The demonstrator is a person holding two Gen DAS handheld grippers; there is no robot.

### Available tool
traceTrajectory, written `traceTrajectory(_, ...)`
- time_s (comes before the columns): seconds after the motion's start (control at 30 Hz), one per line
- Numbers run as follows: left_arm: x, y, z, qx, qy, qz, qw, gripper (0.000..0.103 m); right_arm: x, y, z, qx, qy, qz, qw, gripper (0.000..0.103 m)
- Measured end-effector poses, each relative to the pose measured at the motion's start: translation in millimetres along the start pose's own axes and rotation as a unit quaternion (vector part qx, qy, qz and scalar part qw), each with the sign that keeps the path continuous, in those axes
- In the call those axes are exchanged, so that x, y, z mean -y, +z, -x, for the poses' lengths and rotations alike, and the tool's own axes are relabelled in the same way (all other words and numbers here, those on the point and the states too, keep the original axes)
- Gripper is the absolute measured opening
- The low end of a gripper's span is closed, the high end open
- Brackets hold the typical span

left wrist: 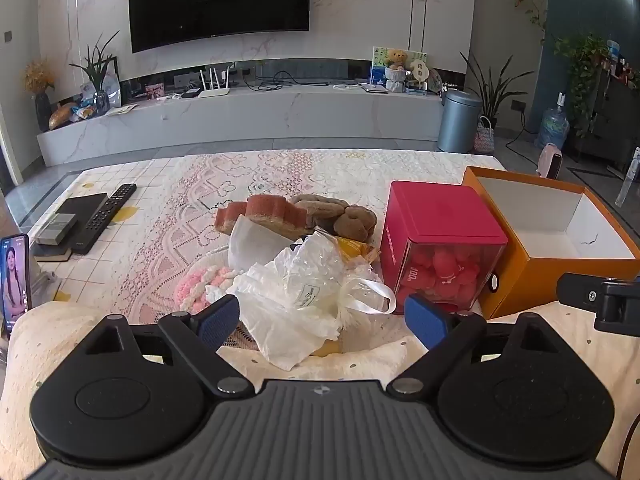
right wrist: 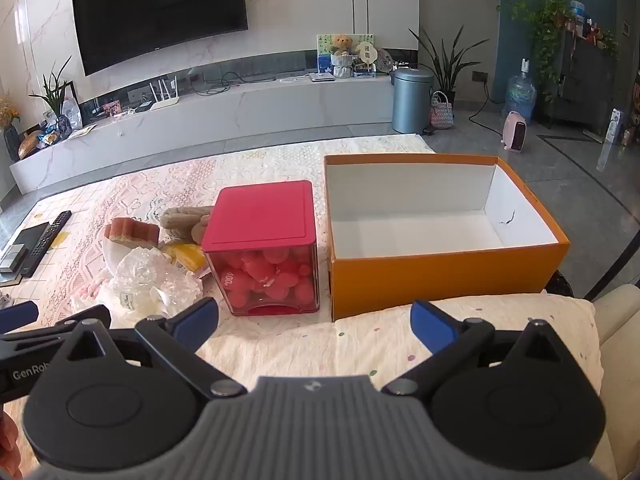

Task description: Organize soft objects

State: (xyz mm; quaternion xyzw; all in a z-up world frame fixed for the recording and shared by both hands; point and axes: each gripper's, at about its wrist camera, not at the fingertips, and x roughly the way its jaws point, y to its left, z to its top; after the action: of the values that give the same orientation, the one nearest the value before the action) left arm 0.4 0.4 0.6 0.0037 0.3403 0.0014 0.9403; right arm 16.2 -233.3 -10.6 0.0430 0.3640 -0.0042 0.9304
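A pile of soft things lies mid-table: a crumpled white plastic bag (left wrist: 296,300), a pink crocheted piece (left wrist: 196,286), an orange-red sponge (left wrist: 260,216), a brown plush (left wrist: 340,214) and a yellow item (left wrist: 352,246). My left gripper (left wrist: 322,322) is open and empty, its blue pads either side of the bag's near edge. My right gripper (right wrist: 314,326) is open and empty, in front of the open orange box (right wrist: 440,272), which is empty inside. The pile also shows in the right wrist view, with the bag (right wrist: 148,280) at the left.
A red-lidded clear box (left wrist: 440,248) of pink balls stands between the pile and the orange box (left wrist: 520,280). A remote (left wrist: 106,216), a black device and a phone (left wrist: 14,280) lie at the table's left. A cream cushion (right wrist: 360,344) lies under both grippers.
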Motion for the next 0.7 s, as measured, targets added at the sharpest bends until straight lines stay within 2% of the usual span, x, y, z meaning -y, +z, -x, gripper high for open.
traceTrajectory(0.1, -2.6, -0.1, 5.4, 0.005, -0.003, 0.015, 0.9999, 0.098, 0.1, -1.1, 0.5, 0.001, 0.001, -0.001, 1.000, 0.100)
traceTrajectory(0.5, -9.7, 0.0, 9.3, 0.015, -0.017, 0.024, 0.9995, 0.097, -0.6, -0.8, 4.1, 0.004, 0.009, 0.005, 1.000, 0.100)
traceTrajectory(0.7, -9.8, -0.4, 10.1, 0.015, -0.012, 0.018, 0.9996, 0.085, -9.4, -2.6, 4.5, 0.006, 0.010, 0.009, 1.000, 0.100)
